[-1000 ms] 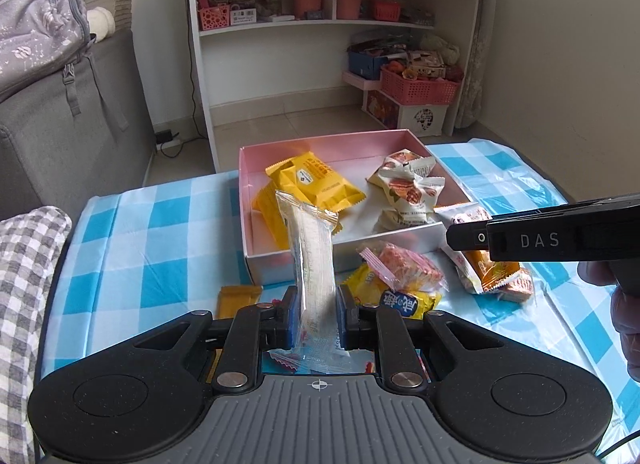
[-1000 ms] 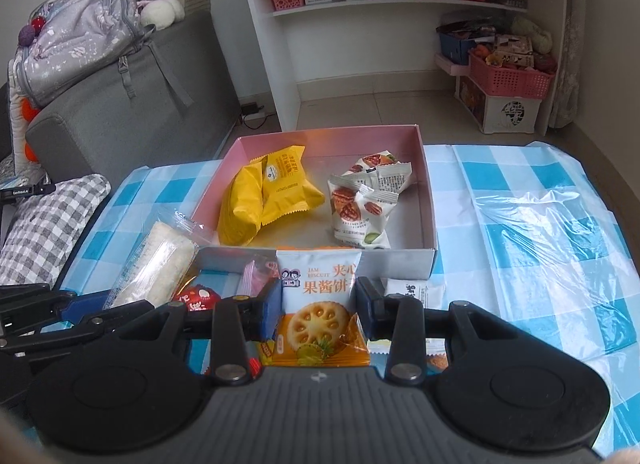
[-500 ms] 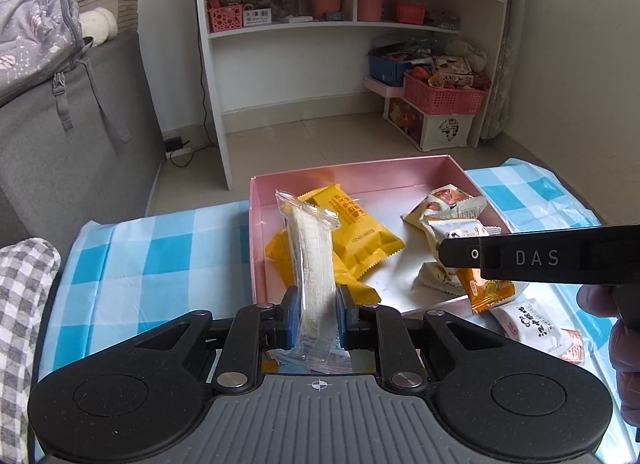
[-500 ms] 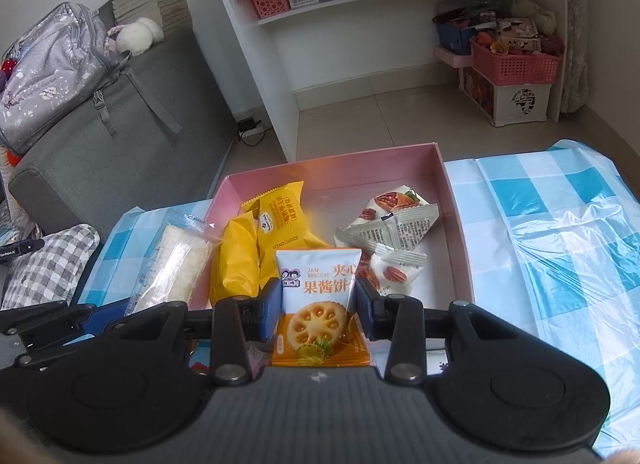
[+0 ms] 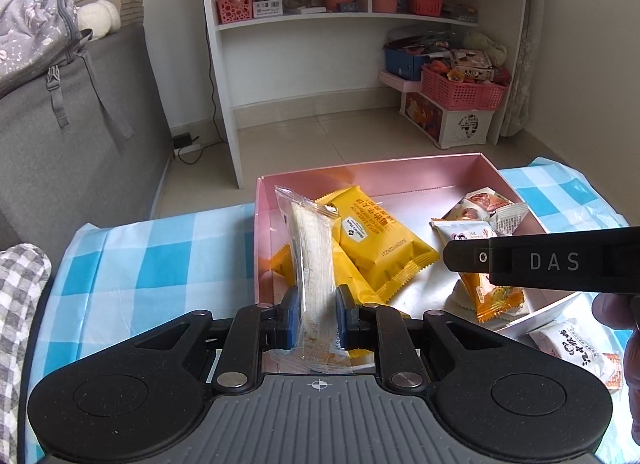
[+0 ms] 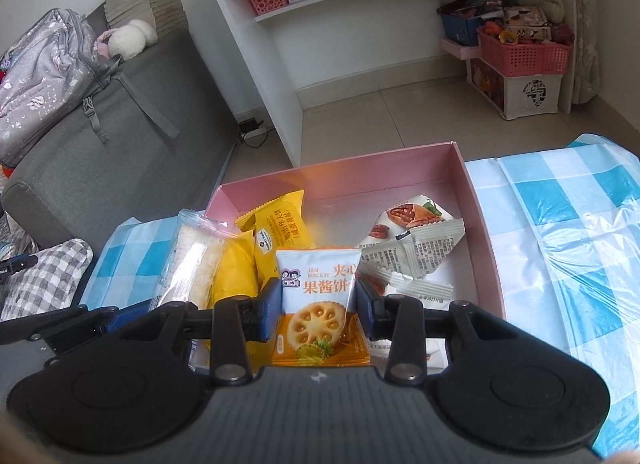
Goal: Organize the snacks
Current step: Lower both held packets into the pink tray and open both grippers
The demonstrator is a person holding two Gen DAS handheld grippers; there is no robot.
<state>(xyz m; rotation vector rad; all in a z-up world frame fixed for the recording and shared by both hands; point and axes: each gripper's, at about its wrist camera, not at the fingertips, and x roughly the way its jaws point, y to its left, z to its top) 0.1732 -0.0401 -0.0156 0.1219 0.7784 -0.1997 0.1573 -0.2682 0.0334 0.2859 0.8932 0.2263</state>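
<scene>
A pink box [image 5: 376, 173] [image 6: 482, 207] stands on the blue checked table and holds yellow packets [image 5: 384, 244] [image 6: 280, 232] and white nut packets [image 5: 490, 205] [image 6: 416, 232]. My left gripper [image 5: 316, 316] is shut on a clear-wrapped white snack bar [image 5: 314, 260], held upright over the box's left wall. That bar [image 6: 196, 260] shows at the left of the right wrist view. My right gripper [image 6: 318, 310] is shut on a jam biscuit packet [image 6: 316, 304], over the box's near part. The same packet [image 5: 490, 296] hangs under the right gripper's black body in the left wrist view.
One more white snack packet [image 5: 576, 348] lies on the table outside the box's near right corner. A grey sofa [image 5: 72, 143] with a backpack [image 6: 48, 75] stands left. A white shelf unit [image 5: 360, 23] and pink baskets [image 6: 524, 51] are beyond the table. A checked cushion [image 6: 44, 276] lies near left.
Both grippers have moved forward toward the pink box with their packets. The box now looks closer and lies under both held snacks; the loose packets in front of it have slipped out of view.
</scene>
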